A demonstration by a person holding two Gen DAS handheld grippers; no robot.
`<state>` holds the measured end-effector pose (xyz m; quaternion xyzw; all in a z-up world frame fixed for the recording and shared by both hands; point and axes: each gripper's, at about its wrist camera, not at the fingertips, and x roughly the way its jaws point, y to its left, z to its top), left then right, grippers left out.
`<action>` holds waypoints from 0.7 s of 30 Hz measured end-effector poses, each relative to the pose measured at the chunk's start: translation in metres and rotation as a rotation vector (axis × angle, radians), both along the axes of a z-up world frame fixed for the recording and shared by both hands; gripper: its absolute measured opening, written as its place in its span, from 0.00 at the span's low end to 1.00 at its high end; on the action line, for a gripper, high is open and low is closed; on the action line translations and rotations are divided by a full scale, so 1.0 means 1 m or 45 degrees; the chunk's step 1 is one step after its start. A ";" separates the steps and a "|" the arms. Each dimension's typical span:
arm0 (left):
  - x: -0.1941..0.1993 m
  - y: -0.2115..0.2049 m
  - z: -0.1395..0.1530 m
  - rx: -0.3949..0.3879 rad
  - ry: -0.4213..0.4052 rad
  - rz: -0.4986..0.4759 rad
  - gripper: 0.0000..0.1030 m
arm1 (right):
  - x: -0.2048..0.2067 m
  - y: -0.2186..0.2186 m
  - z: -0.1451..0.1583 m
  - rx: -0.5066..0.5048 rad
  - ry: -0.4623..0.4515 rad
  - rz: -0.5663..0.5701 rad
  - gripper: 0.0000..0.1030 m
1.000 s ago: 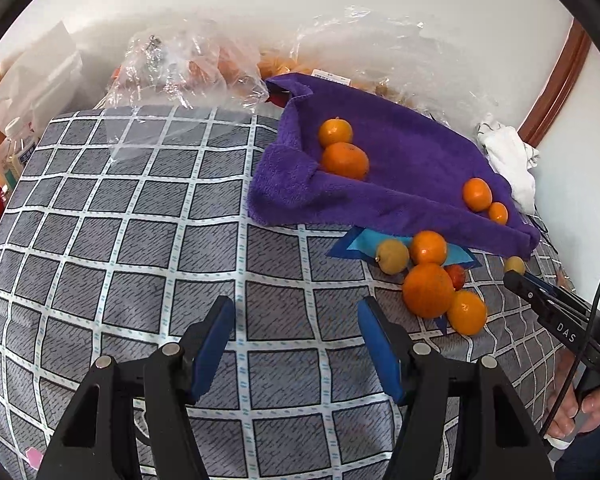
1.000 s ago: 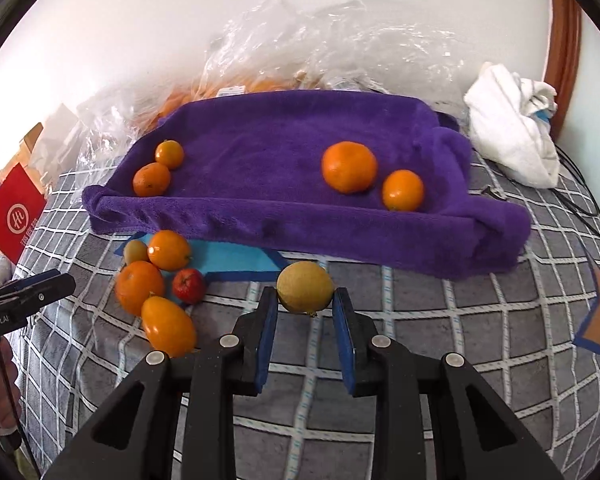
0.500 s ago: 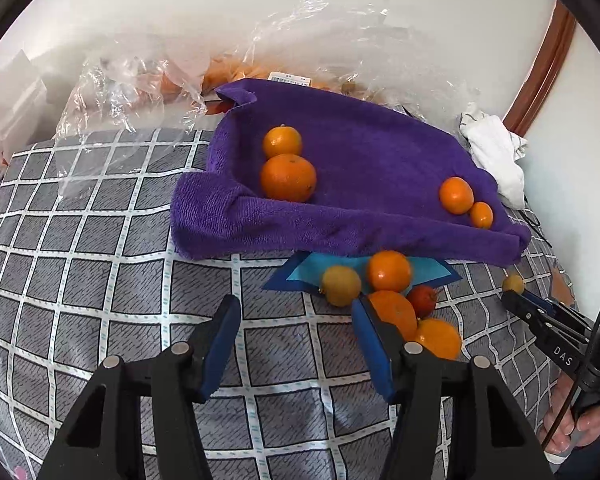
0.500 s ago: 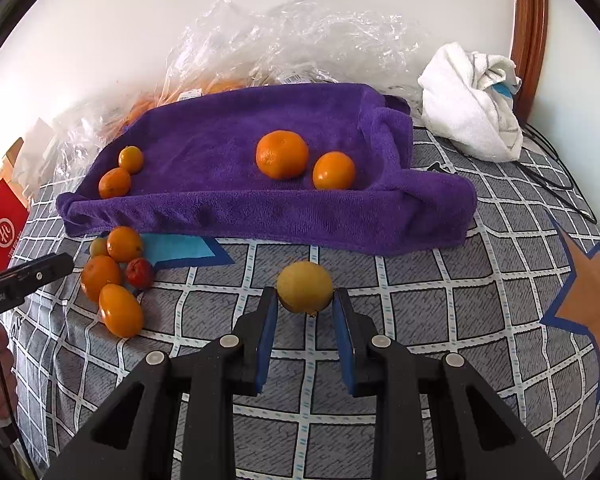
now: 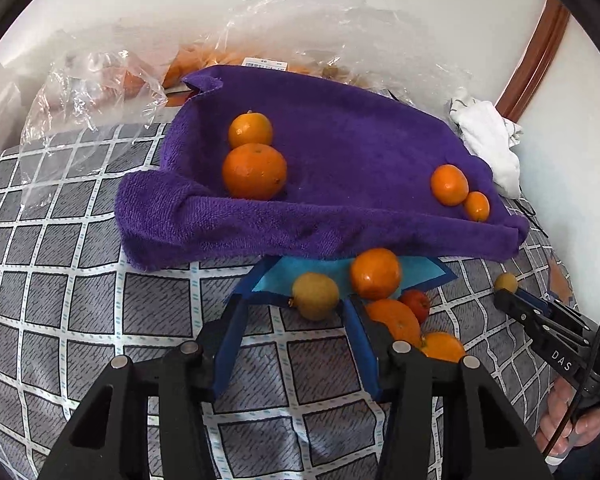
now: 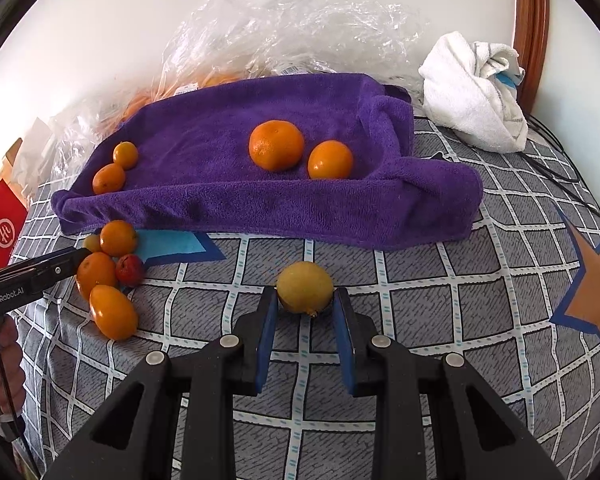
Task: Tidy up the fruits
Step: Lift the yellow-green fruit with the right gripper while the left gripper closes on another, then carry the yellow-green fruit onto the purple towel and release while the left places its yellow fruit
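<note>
Closing, still-spread left claw has neared the yellow fruit; right claw pinches another.

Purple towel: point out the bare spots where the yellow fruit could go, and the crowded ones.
The purple towel is bare in its middle, between the orange pair near the right fold and the small pair at the left end. The grid cloth right of the yellow fruit is bare too. Crowded: the fruit cluster below the towel's left edge.
</note>
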<state>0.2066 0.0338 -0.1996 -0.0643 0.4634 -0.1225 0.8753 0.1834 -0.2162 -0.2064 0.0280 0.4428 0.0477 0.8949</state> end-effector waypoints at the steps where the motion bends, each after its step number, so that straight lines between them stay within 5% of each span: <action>1: 0.001 -0.002 -0.001 0.006 -0.004 0.001 0.45 | 0.000 0.000 0.000 0.002 0.001 -0.001 0.27; 4: 0.002 -0.006 -0.001 0.021 -0.018 0.007 0.44 | 0.000 -0.001 -0.001 0.003 0.004 0.004 0.27; 9: 0.000 -0.011 -0.001 0.042 -0.032 -0.018 0.26 | 0.000 -0.004 -0.001 0.001 0.000 0.006 0.27; 21: -0.019 0.013 0.008 -0.019 -0.020 0.066 0.25 | -0.008 0.001 0.009 0.010 -0.026 0.008 0.27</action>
